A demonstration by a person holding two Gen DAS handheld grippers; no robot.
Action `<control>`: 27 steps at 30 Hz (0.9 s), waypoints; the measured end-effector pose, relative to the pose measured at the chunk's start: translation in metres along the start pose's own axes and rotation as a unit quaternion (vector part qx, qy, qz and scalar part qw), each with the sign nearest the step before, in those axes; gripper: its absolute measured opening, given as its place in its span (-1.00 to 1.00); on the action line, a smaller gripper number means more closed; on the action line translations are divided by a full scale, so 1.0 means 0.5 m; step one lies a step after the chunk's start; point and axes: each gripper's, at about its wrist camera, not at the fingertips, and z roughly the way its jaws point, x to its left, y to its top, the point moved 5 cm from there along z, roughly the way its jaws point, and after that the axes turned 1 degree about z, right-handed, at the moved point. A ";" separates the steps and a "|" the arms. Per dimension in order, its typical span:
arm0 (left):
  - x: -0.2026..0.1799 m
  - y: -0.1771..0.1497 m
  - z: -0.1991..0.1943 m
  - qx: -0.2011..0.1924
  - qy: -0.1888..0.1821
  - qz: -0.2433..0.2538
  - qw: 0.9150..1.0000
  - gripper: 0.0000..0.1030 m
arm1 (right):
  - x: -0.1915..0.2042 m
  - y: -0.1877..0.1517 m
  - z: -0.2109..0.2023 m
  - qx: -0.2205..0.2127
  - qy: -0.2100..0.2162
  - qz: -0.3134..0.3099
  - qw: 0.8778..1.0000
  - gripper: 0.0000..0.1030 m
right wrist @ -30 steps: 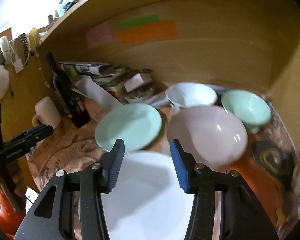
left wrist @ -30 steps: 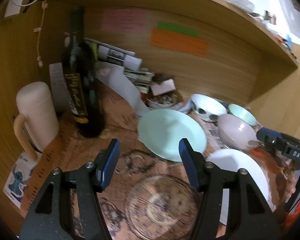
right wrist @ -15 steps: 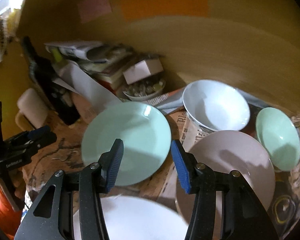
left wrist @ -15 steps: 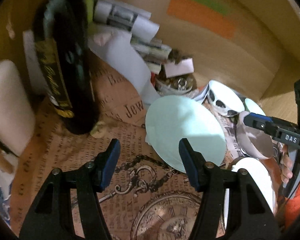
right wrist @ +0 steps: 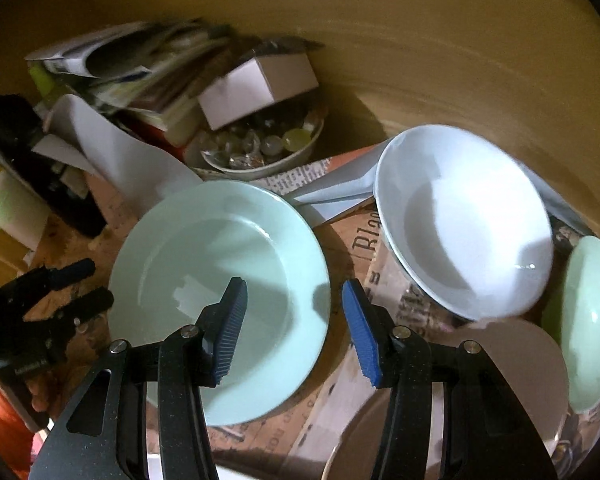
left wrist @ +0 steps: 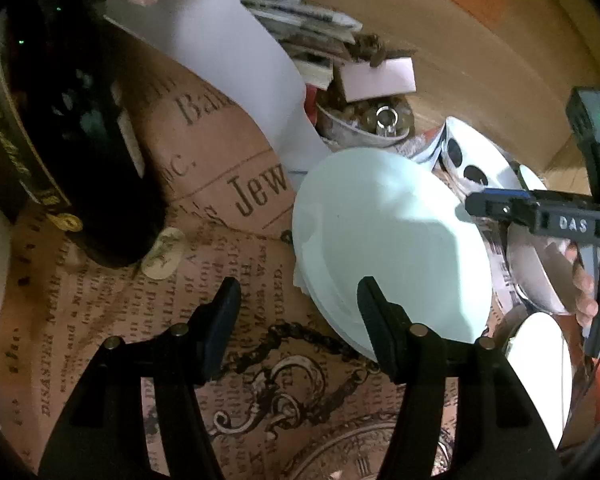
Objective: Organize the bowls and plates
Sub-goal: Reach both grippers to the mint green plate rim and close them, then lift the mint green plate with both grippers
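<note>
Left wrist: left gripper part open, empty; green plate on printed cloth, its near edge hidden behind one finger.
Right wrist: right gripper part open, empty above plate's rim; white bowl fully visible, pink bowl cut off.

A home's cluttered wooden shelf nook: wine bottle, papers, crockery.

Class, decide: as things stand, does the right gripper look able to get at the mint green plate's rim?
Probably yes. The right gripper, jaws open and empty, hangs over the mint green plate's near right rim, with nothing between them.
</note>
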 end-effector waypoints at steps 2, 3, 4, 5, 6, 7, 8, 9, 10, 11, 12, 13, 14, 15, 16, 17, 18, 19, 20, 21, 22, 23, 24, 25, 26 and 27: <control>0.003 0.000 0.009 0.006 -0.002 -0.001 1.000 0.05 | -0.004 0.005 0.013 0.010 0.000 0.004 1.000 -0.10; 0.004 -0.001 0.012 0.008 -0.003 0.000 1.000 -0.10 | -0.005 0.007 0.021 0.015 -0.004 0.006 1.000 -0.10; 0.002 0.000 0.019 0.013 -0.006 0.001 1.000 -0.16 | -0.007 0.008 0.026 0.019 -0.006 0.007 1.000 -0.11; 0.002 -0.001 0.024 0.018 -0.009 0.003 1.000 -0.25 | -0.007 0.008 0.033 0.024 -0.006 0.007 1.000 -0.15; 0.001 -0.001 0.026 0.019 -0.013 0.003 1.000 -0.28 | -0.007 0.009 0.038 0.026 -0.007 0.006 1.000 -0.19; 0.000 -0.001 0.028 0.020 -0.016 0.002 1.000 -0.29 | -0.007 0.010 0.041 0.027 -0.014 0.004 1.000 -0.24; -0.001 -0.001 0.030 0.020 -0.018 0.003 1.000 -0.34 | -0.009 0.010 0.042 0.029 -0.016 0.005 0.999 -0.30; -0.003 0.000 0.031 0.021 -0.021 0.006 1.000 -0.41 | -0.009 0.011 0.048 0.036 -0.012 0.007 0.999 -0.33; -0.006 0.000 0.032 0.021 -0.023 0.008 0.999 -0.45 | -0.009 0.011 0.052 0.041 -0.011 0.008 0.999 -0.38; -0.010 0.000 0.034 0.022 -0.026 0.010 0.999 -0.52 | -0.008 0.011 0.058 0.046 -0.012 0.007 0.999 -0.40; -0.013 0.002 0.036 0.023 -0.029 0.012 0.999 -0.56 | -0.006 0.011 0.064 0.050 -0.015 0.005 0.999 -0.41; -0.015 0.002 0.036 0.023 -0.030 0.014 0.999 -0.59 | -0.004 0.010 0.069 0.055 -0.015 0.003 0.998 -0.43; -0.016 0.002 0.037 0.023 -0.033 0.017 0.999 -0.62 | -0.002 0.009 0.074 0.057 -0.020 0.001 0.998 -0.44; -0.017 0.002 0.037 0.023 -0.034 0.017 0.999 -0.64 | 0.000 0.008 0.076 0.056 -0.025 0.000 0.998 -0.44; -0.017 0.002 0.036 0.024 -0.032 0.016 0.999 -0.64 | 0.003 0.006 0.076 0.054 -0.029 -0.004 0.998 -0.44; -0.012 0.002 0.034 0.017 -0.028 0.012 0.999 -0.64 | 0.002 0.002 0.078 0.053 -0.028 -0.007 0.998 -0.46; -0.006 0.000 0.031 0.017 -0.027 0.011 0.999 -0.64 | 0.006 -0.002 0.076 0.053 -0.025 -0.008 0.998 -0.46; 0.000 -0.001 0.031 0.018 -0.028 0.008 0.999 -0.64 | 0.013 -0.006 0.072 0.051 -0.022 -0.012 0.998 -0.47; 0.009 -0.003 0.028 0.020 -0.029 0.002 0.999 -0.64 | 0.018 -0.012 0.067 0.051 -0.019 -0.016 0.998 -0.48; 0.015 -0.006 0.024 0.021 -0.029 -0.001 0.999 -0.64 | 0.023 -0.017 0.063 0.050 -0.015 -0.018 0.998 -0.48; 0.023 -0.009 0.020 0.021 -0.028 -0.005 0.999 -0.64 | 0.028 -0.015 0.064 0.050 -0.009 -0.021 0.998 -0.48; 0.029 -0.012 0.017 0.020 -0.026 -0.006 0.999 -0.64 | 0.032 -0.020 0.060 0.050 -0.005 -0.024 0.998 -0.48; 0.033 -0.015 0.013 0.019 -0.022 -0.007 1.000 -0.64 | 0.039 -0.031 0.054 0.050 0.001 -0.027 0.998 -0.48; 0.040 -0.018 0.008 0.016 -0.017 -0.007 1.000 -0.64 | 0.045 -0.039 0.052 0.051 0.007 -0.029 0.998 -0.48; 0.045 -0.021 0.004 0.014 -0.013 -0.007 1.000 -0.64 | 0.052 -0.047 0.050 0.052 0.015 -0.031 0.998 -0.48; 0.050 -0.024 0.002 0.015 -0.013 -0.008 1.000 -0.64 | 0.058 -0.057 0.049 0.053 0.021 -0.033 0.998 -0.48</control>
